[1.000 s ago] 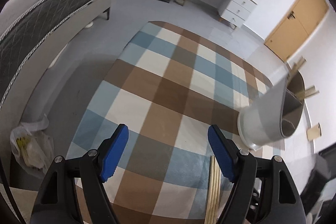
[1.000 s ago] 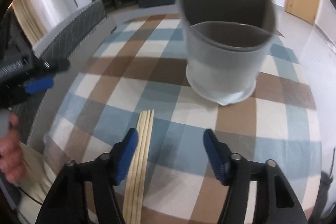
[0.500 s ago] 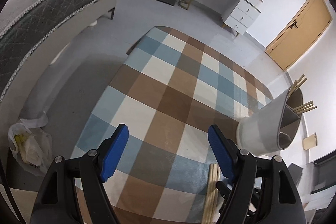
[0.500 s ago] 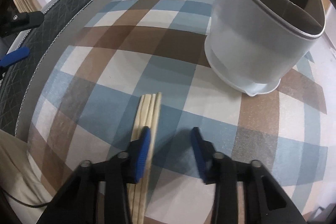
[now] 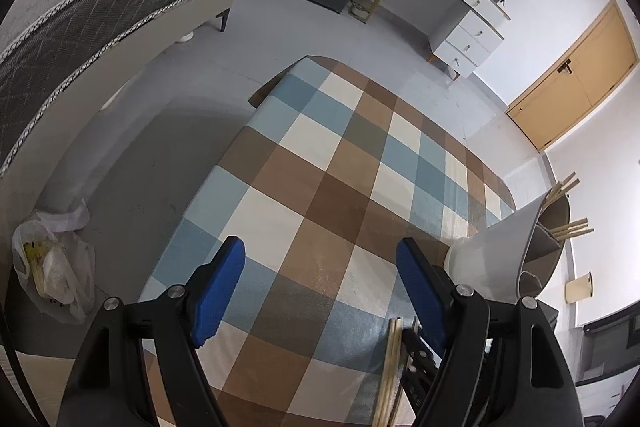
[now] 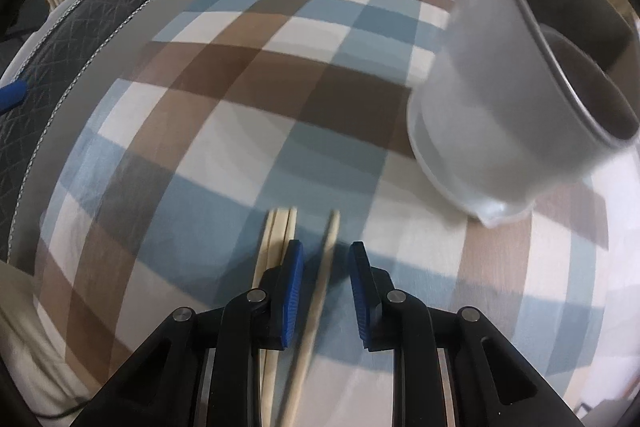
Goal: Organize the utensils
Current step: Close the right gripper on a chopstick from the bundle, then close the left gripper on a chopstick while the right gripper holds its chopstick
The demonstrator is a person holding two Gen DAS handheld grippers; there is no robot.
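Right gripper points steeply down at the checked tablecloth, its blue jaws closing with a single chopstick running lengthwise between them; the pads look a little clear of the wood on both sides, though motion blur makes contact hard to judge. Left gripper hangs over the near part of the same cloth with its jaws spread wide and nothing between them. Largest of the things on the cloth is the grey utensil holder, standing toward the right edge; its inside is split into compartments, and in the left wrist view several chopsticks poke out of its far compartments. Just beside the right gripper's left finger lies a bundle of chopsticks, side by side and parallel, near the front edge of the cloth, apart from the single stick. Off the cloth, on the floor at the left, sits a white plastic bag.
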